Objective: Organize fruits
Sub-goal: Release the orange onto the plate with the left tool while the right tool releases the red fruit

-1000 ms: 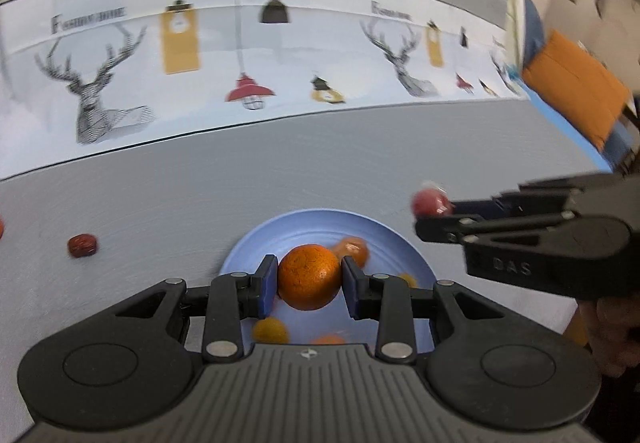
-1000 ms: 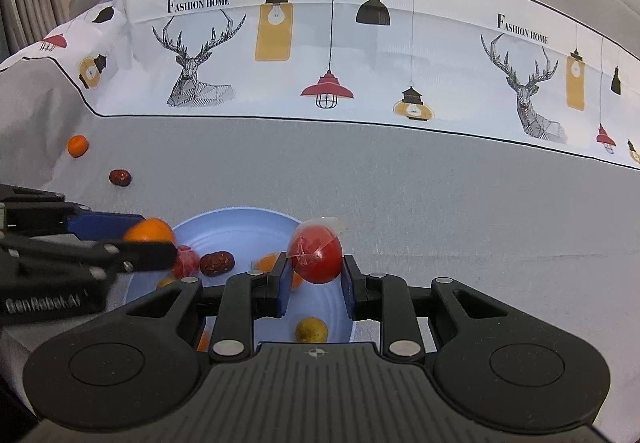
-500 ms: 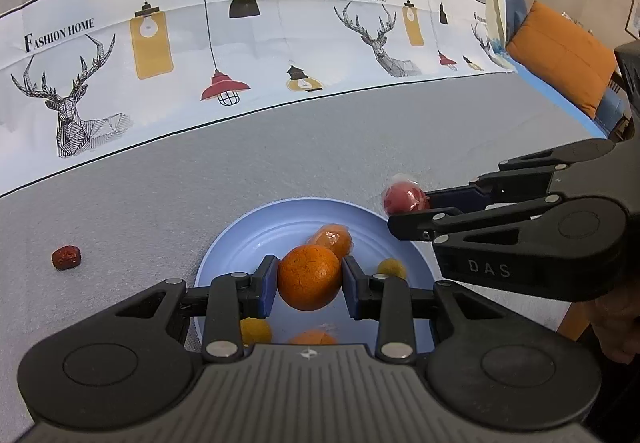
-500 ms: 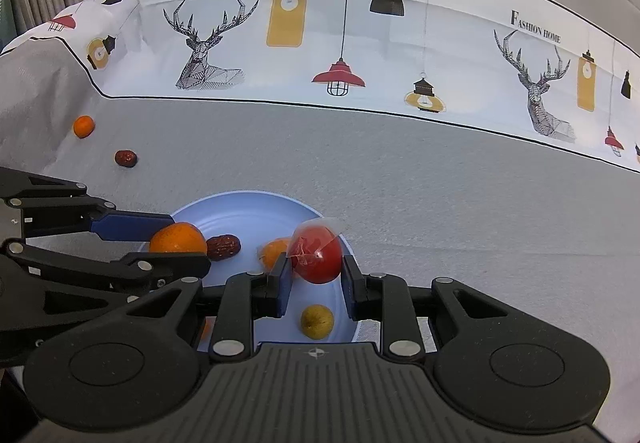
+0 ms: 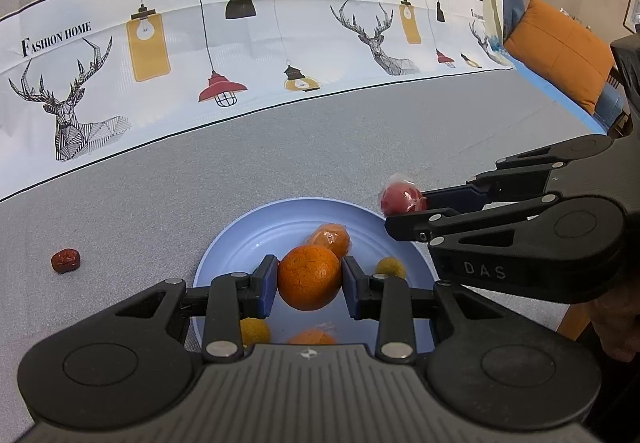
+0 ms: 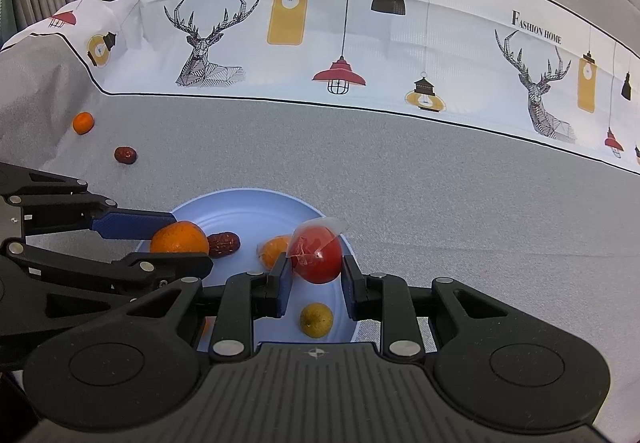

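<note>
Gripping orange (image 5: 309, 277), L gripper (image 5: 309, 285).

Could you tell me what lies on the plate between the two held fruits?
In the right wrist view, a date and a wrapped orange lie between the orange and the wrapped red fruit.

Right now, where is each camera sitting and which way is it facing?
Left wrist: on the left gripper, looking forward and down at its orange over the blue plate; the right gripper enters from the right.
Right wrist: on the right gripper, looking at its wrapped red fruit; the left gripper enters from the left.
Shared: plate, both held fruits, lamp-and-deer cloth.
</note>
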Available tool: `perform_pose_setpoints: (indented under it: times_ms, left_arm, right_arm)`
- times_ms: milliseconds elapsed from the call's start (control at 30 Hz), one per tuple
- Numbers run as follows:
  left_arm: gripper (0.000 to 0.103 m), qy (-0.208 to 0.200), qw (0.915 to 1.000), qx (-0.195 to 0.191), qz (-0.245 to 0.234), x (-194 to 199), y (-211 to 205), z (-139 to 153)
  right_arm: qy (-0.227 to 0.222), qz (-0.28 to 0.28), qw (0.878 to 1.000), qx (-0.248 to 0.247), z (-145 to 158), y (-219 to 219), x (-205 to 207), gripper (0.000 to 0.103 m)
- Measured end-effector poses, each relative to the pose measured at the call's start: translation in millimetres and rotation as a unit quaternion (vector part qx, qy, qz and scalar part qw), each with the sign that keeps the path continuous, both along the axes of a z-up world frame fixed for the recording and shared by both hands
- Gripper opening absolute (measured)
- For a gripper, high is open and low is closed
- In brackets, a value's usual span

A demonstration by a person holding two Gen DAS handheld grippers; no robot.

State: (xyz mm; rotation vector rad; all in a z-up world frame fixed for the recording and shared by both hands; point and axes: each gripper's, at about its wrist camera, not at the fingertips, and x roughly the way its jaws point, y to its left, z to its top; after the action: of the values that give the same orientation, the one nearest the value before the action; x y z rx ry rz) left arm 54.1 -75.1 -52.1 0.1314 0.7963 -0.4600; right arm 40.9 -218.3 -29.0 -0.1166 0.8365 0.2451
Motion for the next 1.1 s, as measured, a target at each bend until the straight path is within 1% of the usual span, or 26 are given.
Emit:
perform_pose_setpoints:
  times_ms: [1100]
  left_arm:
    - [0.038,-0.004,1.0000,-0.004,-0.005,-2.0,-1.3,-1.3]
  right_arm:
    - [0.005,0.003,1.000,-0.010,-3.9,4.1,0.9,0.028]
